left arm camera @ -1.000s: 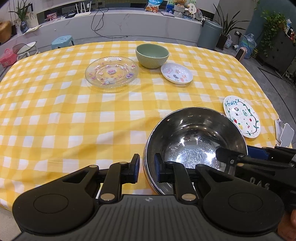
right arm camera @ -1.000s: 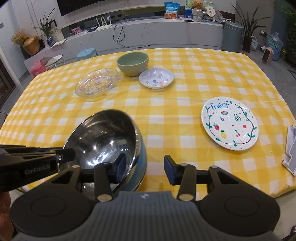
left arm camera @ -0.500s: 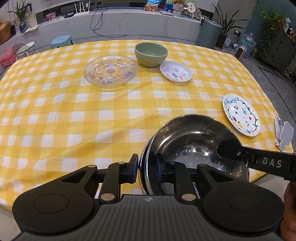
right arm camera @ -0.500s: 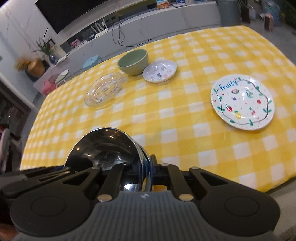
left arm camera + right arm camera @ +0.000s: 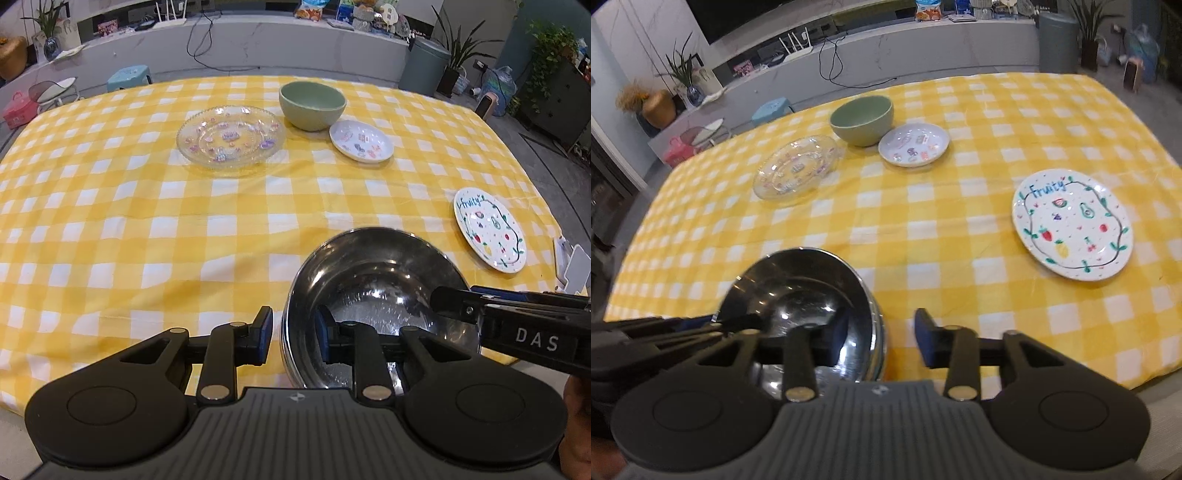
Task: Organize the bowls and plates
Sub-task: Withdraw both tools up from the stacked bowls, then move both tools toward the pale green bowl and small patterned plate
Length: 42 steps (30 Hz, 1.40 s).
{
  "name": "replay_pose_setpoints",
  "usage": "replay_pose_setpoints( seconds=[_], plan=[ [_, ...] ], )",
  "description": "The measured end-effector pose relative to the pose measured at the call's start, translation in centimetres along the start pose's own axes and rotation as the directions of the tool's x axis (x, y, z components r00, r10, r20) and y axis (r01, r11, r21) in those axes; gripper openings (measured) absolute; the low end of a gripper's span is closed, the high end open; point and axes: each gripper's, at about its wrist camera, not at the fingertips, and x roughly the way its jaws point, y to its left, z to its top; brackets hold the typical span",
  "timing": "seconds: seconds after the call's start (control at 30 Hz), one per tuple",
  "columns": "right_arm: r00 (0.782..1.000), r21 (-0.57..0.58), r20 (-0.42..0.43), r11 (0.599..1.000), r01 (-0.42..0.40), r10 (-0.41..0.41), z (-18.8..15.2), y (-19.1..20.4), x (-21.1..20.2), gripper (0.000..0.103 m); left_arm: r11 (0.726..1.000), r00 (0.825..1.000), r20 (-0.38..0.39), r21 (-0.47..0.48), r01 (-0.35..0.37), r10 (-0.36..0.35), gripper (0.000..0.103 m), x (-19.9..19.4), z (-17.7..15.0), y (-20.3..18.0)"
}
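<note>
- Left gripper (image 5: 293, 338) at the near table edge, jaws opening and astride the left rim of the shiny round steel bowl (image 5: 373, 280), pads not pressing: released
- That bowl sits on the yellow-and-white checked tablecloth (image 5: 147, 221) at 6 o'clock, looking nested on a second bowl beneath, though I can't be sure
- Right gripper (image 5: 882, 341) straddles the opposite rim, jaws opening too, pads clear of the metal
- Far side: clear glass patterned plate (image 5: 231, 138) at 11 o'clock, pale green ceramic bowl (image 5: 312, 105) at 12, small white sticker-print dish (image 5: 361, 141) just right of it
- White "Fruity" plate (image 5: 1071, 223) at 2 o'clock, nearer the right gripper, so that hand looks the likelier one to fetch it
</note>
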Motion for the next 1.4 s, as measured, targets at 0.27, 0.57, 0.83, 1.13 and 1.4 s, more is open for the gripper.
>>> replay_pose_setpoints(
  seconds=[0.27, 0.57, 0.83, 1.13, 1.4],
  plan=[
    [0.988, 0.122, -0.124, 0.99, -0.076, 0.092, -0.8, -1.7, 3.1, 0.024, 1.0, 0.999, -0.052, 0.017, -0.001, 0.002, 0.029, 1.8, -0.5, -0.5],
    [0.995, 0.141, -0.098, 0.99, -0.022, 0.036, 0.9, -2.4, 3.5, 0.022, 1.0, 0.999, -0.043, -0.012, 0.0, -0.001, 0.028, 2.8, 1.1, -1.3],
    [0.995, 0.116, -0.077, 0.992, -0.048, 0.057, 1.3, -2.6, 2.8, 0.04, 0.998, 0.998, -0.047, -0.049, 0.038, -0.04, 0.036, 2.6, 1.4, -0.2],
    [0.999, 0.08, 0.01, 0.996, -0.044, 0.044, 3.4, -3.1, 0.5, 0.048, 0.987, 0.993, 0.053, -0.118, 0.111, -0.105, 0.046, -0.4, 4.3, 2.5],
    [0.997, 0.069, 0.05, 0.995, -0.065, 0.062, 6.9, -3.0, 1.0, 0.055, 0.993, 0.995, 0.07, -0.082, 0.079, -0.074, 0.05, 1.1, 8.0, 2.3]
  ],
)
